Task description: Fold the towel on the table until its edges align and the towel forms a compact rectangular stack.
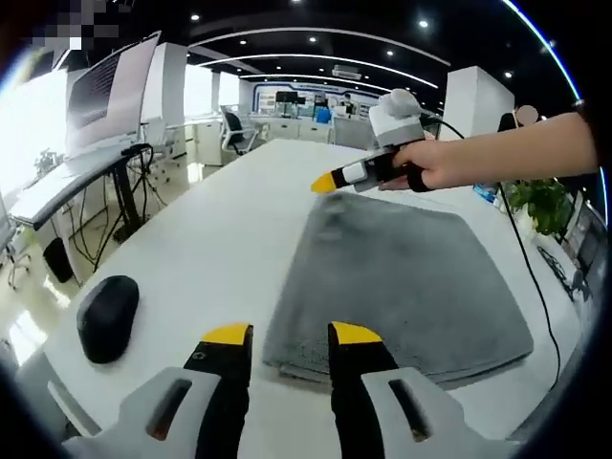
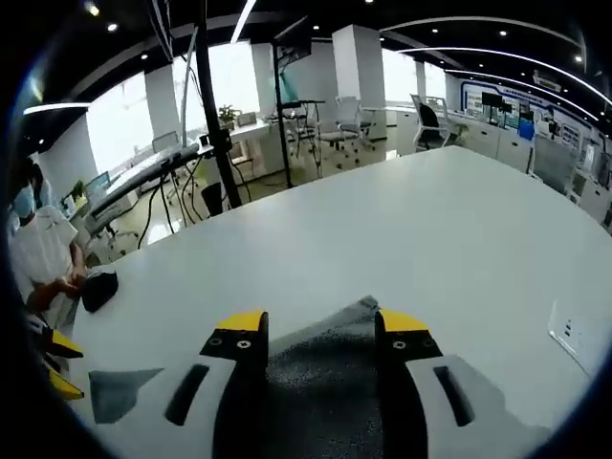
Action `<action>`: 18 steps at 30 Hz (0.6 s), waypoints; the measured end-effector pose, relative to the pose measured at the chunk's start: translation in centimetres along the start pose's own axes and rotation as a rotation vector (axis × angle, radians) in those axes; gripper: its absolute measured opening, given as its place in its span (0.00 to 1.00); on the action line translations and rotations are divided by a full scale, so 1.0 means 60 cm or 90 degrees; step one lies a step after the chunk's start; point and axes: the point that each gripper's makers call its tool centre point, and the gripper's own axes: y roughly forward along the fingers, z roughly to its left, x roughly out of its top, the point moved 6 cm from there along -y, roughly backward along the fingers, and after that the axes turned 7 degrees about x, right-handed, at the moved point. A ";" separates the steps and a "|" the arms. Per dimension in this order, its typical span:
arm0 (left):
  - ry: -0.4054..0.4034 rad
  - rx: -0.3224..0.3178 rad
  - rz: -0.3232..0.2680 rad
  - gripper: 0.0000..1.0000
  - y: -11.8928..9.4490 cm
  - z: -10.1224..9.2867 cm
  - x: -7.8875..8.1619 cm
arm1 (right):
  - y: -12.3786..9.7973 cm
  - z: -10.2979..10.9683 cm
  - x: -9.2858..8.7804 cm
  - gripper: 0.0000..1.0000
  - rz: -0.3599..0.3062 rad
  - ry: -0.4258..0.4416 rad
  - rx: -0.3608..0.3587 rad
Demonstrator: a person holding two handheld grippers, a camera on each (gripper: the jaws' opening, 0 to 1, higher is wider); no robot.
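Left gripper [image 1: 290,335]: jaws apart, yellow tips either side of the near edge of the grey towel [image 1: 402,277], nothing pinched between them. The tips sit just at or over that edge; contact can't be told.

Right gripper [image 2: 322,328]: jaws also spread, yellow tips over the towel's far corner [image 2: 325,368], grey pile showing in the gap between them. Nothing clamped. In the left gripper view the same tool [image 1: 325,183] comes in from the right, held by a hand [image 1: 435,163] on a bare forearm, yellow tip low at the towel's far left corner. Whether it touches the cloth can't be told. A black cable trails from it down across the right side of the table.

Towel: lies flat on the white table [image 1: 210,220], spread as one broad rectangle, near edge thick and slightly rolled. Edges roughly straight, no visible stack.

Beside the towel, to the left in the left gripper view, a black computer mouse [image 1: 107,317] sits on the table, well apart from the cloth. In the right gripper view the mouse [image 2: 98,287] is at the far left, near a seated person in white [image 2: 43,253]. A yellow jaw tip of the other gripper [image 2: 59,365] pokes in at the left edge there.

A white socket plate [image 2: 579,335] lies on the table at the right in the right gripper view.

Surroundings: open office, desks with monitors [image 1: 110,86], chairs, ceiling spotlights, green plant [image 1: 545,201] at the right.
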 end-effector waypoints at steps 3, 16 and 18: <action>0.011 -0.023 -0.011 0.43 -0.003 -0.016 0.012 | -0.020 0.002 0.004 0.54 -0.001 0.014 0.008; 0.055 -0.116 -0.015 0.53 -0.023 -0.101 0.051 | -0.113 -0.004 0.010 0.59 0.003 0.004 0.024; 0.065 -0.127 -0.016 0.53 -0.026 -0.115 0.053 | -0.127 -0.012 0.002 0.59 0.015 0.014 0.019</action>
